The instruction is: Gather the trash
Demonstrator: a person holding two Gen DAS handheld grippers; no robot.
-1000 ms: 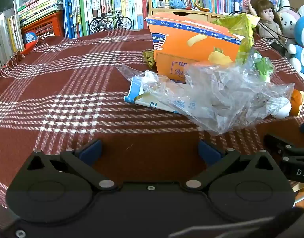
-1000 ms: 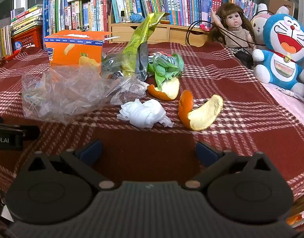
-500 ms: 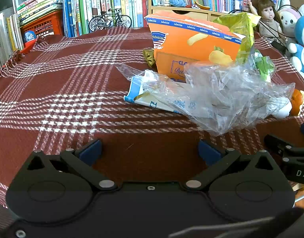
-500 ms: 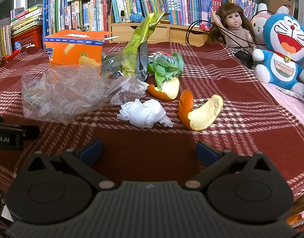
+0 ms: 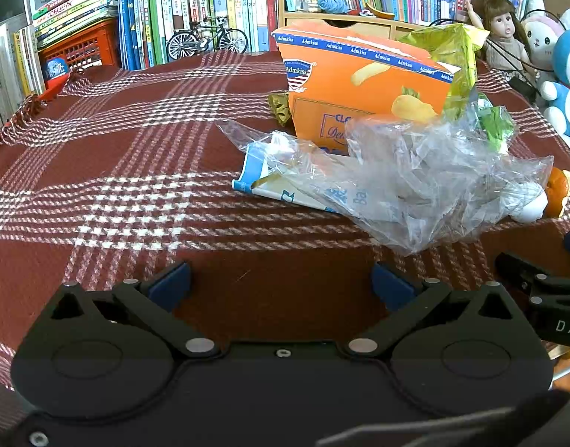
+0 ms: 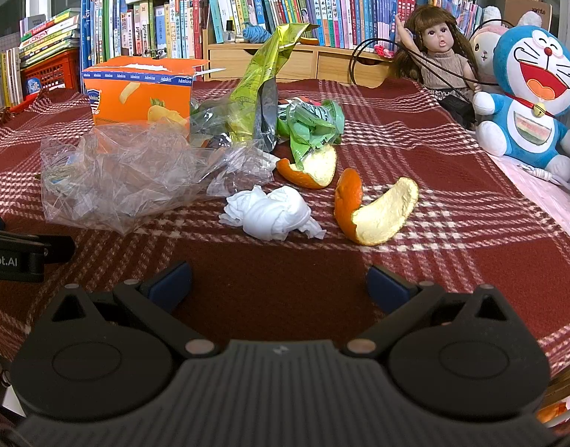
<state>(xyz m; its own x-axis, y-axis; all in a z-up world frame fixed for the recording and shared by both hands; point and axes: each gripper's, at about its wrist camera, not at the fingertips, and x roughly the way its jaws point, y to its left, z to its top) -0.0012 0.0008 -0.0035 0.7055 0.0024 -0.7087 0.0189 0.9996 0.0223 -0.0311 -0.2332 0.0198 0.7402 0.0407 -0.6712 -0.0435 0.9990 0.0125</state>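
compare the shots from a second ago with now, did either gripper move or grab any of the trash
Nothing visibly changed. The left gripper and right gripper both hang open and empty over the plaid cloth, short of the trash. The clear plastic bag, crumpled tissue, orange peels and orange box lie where they were.

Trash on tabletop (image 6: 452, 141): plastic bag (image 6: 124, 175) at left, box (image 6: 136, 93) behind it, tissue (image 6: 273, 214) right of bag, peel (image 6: 374, 208) right of tissue, second peel (image 6: 311, 171) and wrappers (image 6: 311, 123) behind tissue. Doll (image 6: 441, 56), plush toy (image 6: 530, 93) far right; books (image 6: 285, 0) behind.
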